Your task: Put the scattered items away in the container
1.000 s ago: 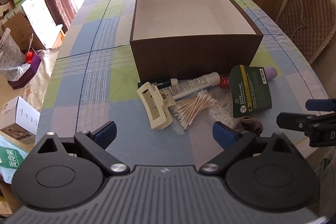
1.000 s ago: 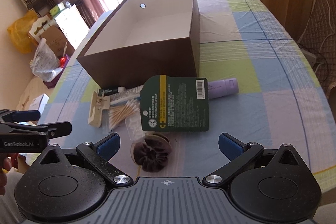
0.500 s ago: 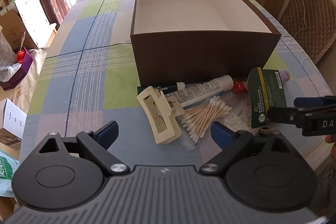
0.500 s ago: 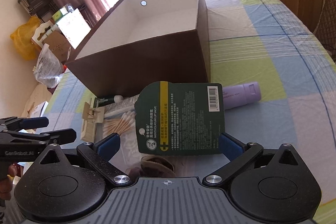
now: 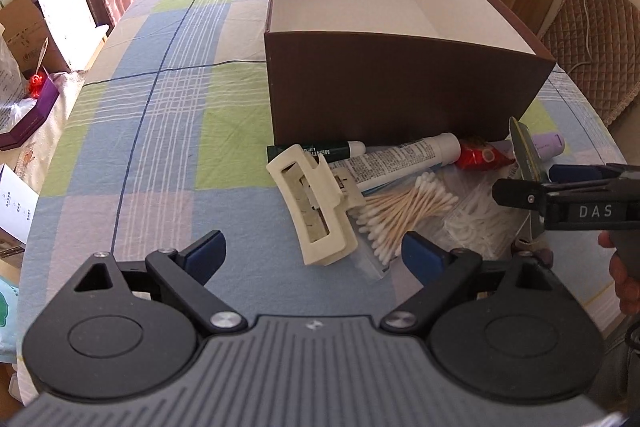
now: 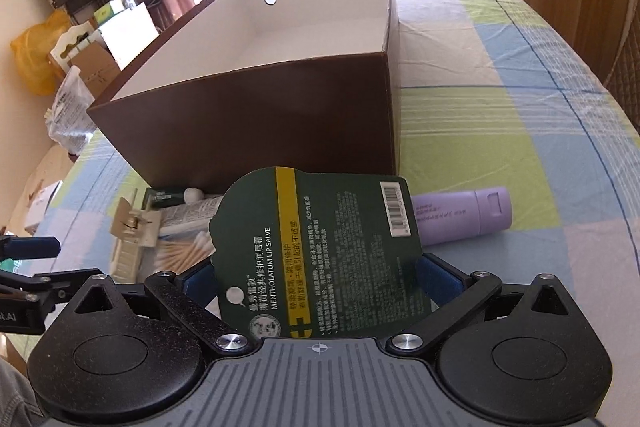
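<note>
A dark green lip salve card point(image 6: 320, 247) sits tilted up between the fingers of my right gripper point(image 6: 316, 275), whose jaws stand wide; in the left wrist view the card point(image 5: 524, 155) shows edge-on. My left gripper point(image 5: 312, 251) is open and holds nothing, hovering just short of a cream hair clip point(image 5: 316, 211) and a bundle of cotton swabs point(image 5: 404, 211). A white tube point(image 5: 400, 159), a dark green tube point(image 5: 320, 153) and a red packet point(image 5: 480, 157) lie against the brown box point(image 5: 400, 87), which is open-topped with nothing in it. A purple tube point(image 6: 464, 215) lies right of the card.
The checked tablecloth point(image 5: 160, 127) is bare left of the box. A clear bag of white cotton pieces point(image 5: 480, 223) lies beside the swabs. A padded chair point(image 5: 592, 39) stands at the right. Cardboard boxes and bags point(image 6: 80, 59) sit on the floor beyond the table's left edge.
Both grippers have moved forward toward the items. The right gripper has come around the lip salve card, which now stands steeper and hides the brown scrunchie.
</note>
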Demonstrator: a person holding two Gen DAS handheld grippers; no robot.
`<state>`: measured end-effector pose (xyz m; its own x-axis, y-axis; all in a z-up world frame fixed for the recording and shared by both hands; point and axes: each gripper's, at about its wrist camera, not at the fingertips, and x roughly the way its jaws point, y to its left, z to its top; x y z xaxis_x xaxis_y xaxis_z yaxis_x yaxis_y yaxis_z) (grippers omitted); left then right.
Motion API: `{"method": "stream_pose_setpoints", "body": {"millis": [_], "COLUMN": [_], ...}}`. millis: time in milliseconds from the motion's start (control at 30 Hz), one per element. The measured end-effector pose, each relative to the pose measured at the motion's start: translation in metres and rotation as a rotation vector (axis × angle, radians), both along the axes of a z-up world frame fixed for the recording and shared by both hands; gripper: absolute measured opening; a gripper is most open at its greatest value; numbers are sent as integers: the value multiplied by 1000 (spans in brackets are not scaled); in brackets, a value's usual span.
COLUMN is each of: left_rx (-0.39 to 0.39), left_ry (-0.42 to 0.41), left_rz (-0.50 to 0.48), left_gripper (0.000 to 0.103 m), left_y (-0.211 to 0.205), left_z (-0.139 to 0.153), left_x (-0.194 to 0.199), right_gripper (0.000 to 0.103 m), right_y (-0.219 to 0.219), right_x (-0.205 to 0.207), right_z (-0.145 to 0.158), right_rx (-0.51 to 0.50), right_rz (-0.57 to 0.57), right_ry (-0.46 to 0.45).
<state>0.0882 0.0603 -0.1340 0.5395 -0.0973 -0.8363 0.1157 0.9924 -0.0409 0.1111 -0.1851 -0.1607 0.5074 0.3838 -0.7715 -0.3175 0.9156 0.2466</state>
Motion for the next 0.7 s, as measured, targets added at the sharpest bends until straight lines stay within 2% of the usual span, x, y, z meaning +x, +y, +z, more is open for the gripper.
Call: {"method": "stream_pose_setpoints", "body": {"millis": [233, 367, 433, 533, 567, 700], "left_rx": [-11, -14, -18, -25, -28, -26], "left_ry": [11, 11, 10, 15, 17, 13], "left_rz": [6, 3, 8, 23, 26, 21], "left_gripper": [93, 93, 93, 93, 93, 93], "left_y": [1, 1, 2, 3, 3, 1], "left_z": [-4, -4, -5, -7, -8, -5], "left_x": [3, 1, 0, 1, 2, 2], "right_gripper": [103, 103, 103, 103, 103, 103], "right_y": [-2, -9, -17, -31, -29, 9], "right_x": [7, 1, -6, -17, -22, -40], "right_z": [-5, 6, 12, 21, 24, 31], "right_rx": [-30, -41, -48, 24, 28, -150], "right_rz": [57, 116, 102, 10, 3, 91], "right_ry": [-1, 20, 53, 95, 81, -59]}}
